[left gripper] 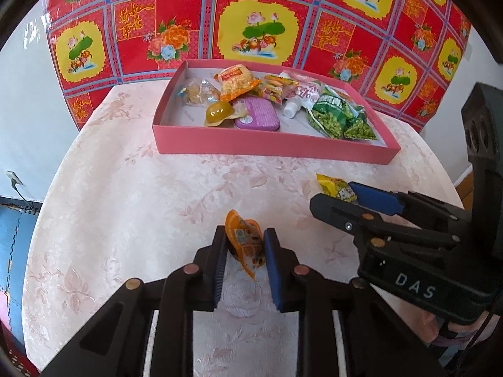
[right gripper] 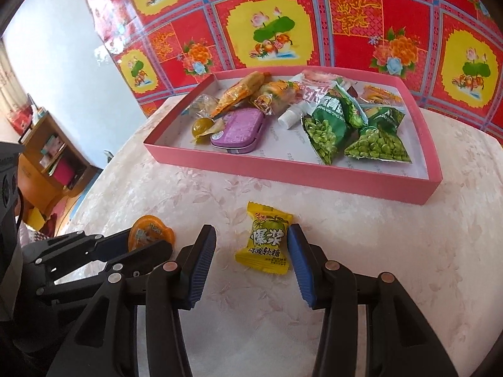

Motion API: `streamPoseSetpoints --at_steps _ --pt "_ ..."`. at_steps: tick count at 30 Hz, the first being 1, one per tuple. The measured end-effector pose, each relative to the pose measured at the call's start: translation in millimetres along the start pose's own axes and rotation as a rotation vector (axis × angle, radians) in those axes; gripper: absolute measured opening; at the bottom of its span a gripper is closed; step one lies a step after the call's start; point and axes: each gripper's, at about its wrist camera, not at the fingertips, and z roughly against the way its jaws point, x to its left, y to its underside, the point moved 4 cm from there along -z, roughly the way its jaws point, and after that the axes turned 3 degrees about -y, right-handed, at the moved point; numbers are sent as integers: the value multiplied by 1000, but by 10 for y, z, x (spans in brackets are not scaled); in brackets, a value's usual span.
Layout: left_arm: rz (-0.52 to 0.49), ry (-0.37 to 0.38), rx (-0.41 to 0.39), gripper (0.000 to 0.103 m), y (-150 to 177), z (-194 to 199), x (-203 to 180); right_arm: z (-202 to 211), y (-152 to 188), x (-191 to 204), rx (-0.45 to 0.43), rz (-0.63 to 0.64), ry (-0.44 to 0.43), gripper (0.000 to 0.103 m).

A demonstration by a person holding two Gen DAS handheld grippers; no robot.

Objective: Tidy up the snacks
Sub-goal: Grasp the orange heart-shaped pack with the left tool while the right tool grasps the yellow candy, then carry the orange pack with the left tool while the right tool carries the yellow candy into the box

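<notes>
Bench (left gripper: 125, 188): round, under a pale floral cloth; a red and yellow patterned sheet hangs behind it.
Pink tray (right gripper: 283, 174): at the far side of the bench, holding green pea packets (right gripper: 330, 135), a purple tin (right gripper: 239, 132) and other snacks.
Left gripper (left gripper: 245, 245): clamped tight on an orange jelly cup (left gripper: 246, 242), held just above the cloth.
Right gripper (right gripper: 253, 245): jaws partly apart, straddling a yellow candy packet (right gripper: 265, 240) that lies flat on the bench; right pad at its edge, left pad clear of it.
</notes>
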Motion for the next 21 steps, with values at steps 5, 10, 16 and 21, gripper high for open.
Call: streamPoseSetpoints --at_steps 5,10,16,21 --pt "-9 -7 -1 24 -9 -11 -8 24 4 -42 -13 -8 19 35" --pt "8 13 3 23 -12 -9 9 49 7 -121 -19 -38 14 23" --pt "23 71 12 23 1 25 -12 95 38 -164 -19 -53 7 22" --pt "14 77 2 23 -15 66 -52 154 38 -230 -25 -74 11 22"
